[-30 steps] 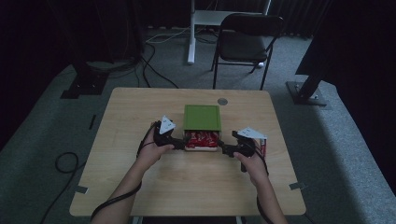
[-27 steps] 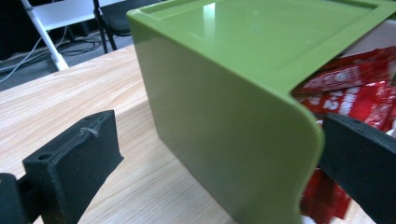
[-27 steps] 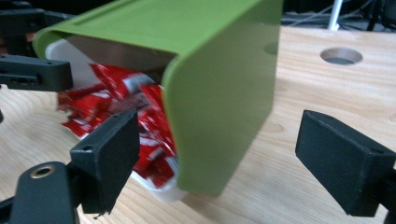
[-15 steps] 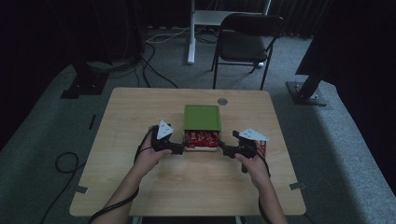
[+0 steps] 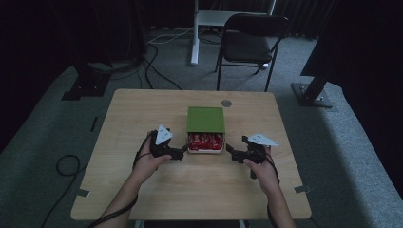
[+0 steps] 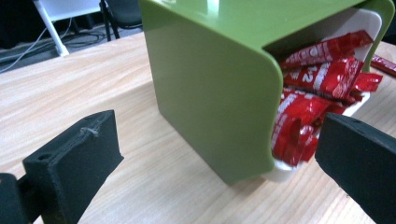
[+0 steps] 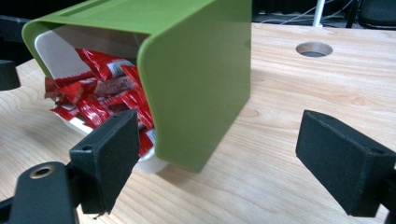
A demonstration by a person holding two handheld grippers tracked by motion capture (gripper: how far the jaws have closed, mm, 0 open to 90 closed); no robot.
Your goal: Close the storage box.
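the green cover [image 6: 219,88] hides the back of the white drawer [image 6: 369,28] and most of the red sachets [image 6: 322,79] inside it, and its top runs off the upper edge in the left claw view; the print on the sachets is too blurred to read; in the high view the person's forearms are cut off by the bottom edge, and the chair [image 5: 252,38] behind the counter [image 5: 199,190] fades into darkness

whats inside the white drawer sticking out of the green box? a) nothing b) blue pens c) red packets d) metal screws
c: red packets are heaped in the white drawer that is pulled partway out of the green box, as seen from both gripper views.
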